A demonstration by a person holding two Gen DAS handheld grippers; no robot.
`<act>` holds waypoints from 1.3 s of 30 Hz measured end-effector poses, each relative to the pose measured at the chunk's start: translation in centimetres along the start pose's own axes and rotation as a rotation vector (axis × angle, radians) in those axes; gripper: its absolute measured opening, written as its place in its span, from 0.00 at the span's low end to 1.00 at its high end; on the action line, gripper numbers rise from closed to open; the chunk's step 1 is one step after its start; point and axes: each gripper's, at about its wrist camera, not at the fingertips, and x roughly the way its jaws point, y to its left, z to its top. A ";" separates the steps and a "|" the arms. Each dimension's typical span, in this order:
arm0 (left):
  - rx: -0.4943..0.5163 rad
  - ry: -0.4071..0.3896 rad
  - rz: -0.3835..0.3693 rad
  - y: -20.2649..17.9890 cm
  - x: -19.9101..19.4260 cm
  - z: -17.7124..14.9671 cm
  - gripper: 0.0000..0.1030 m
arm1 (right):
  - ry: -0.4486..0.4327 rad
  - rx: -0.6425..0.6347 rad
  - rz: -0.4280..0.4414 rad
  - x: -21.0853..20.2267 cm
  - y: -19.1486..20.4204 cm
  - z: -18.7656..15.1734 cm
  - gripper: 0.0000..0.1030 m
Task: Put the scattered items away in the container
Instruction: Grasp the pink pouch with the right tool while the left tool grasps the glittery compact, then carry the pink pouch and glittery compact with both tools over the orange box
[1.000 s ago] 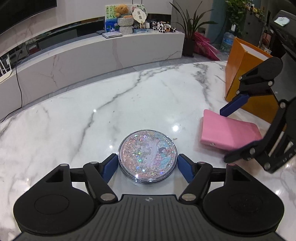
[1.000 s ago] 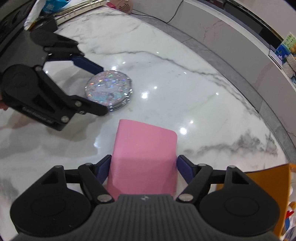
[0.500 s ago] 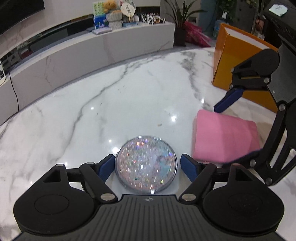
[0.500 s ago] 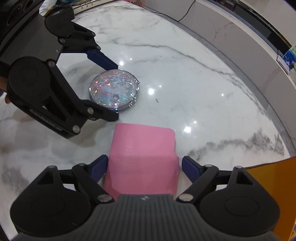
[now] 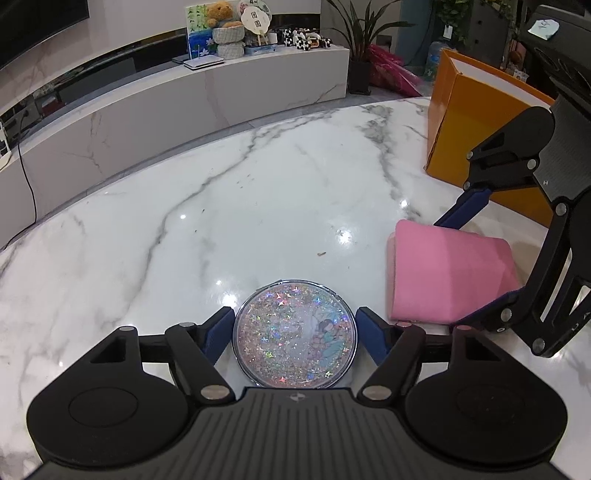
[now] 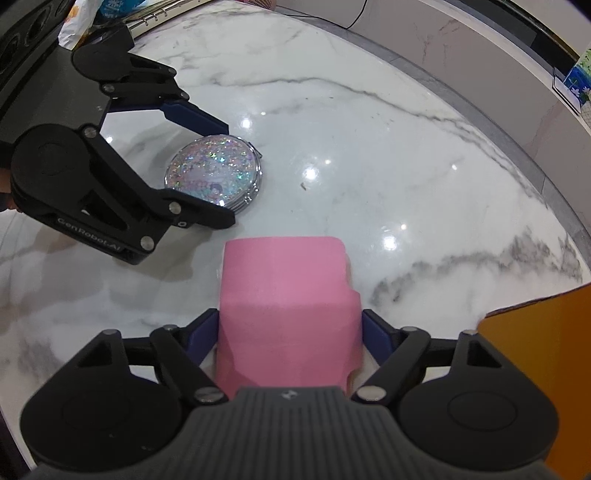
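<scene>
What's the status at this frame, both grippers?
Left gripper closing, fingers astride glitter compact, gap visible. Right gripper closing on pink block, contact unclear. Orange container beyond, path clear.

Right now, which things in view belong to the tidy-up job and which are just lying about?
Job:
- glitter compact mirror, between the left tool pads, jaws closing
- pink pouch, between the right tool pads, jaws closing
- orange box, likely the container

Lying about:
- teddy bear and toys on the far ledge
- potted plant
- small crumb on the marble table
</scene>
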 end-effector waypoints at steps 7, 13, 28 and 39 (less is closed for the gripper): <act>-0.036 -0.033 0.012 1.2 -1.4 0.7 0.81 | -0.030 0.026 -0.009 -1.0 -0.3 0.2 0.79; -0.050 -0.048 0.017 1.5 -2.2 1.0 0.81 | -0.049 0.020 -0.010 -2.0 -0.2 0.3 0.79; -0.017 -0.133 0.018 -0.9 -7.4 3.2 0.81 | -0.132 0.002 -0.053 -8.1 0.7 -0.2 0.79; 0.078 -0.228 0.013 -6.4 -13.6 8.7 0.81 | -0.237 0.011 -0.176 -19.2 -2.2 -3.8 0.79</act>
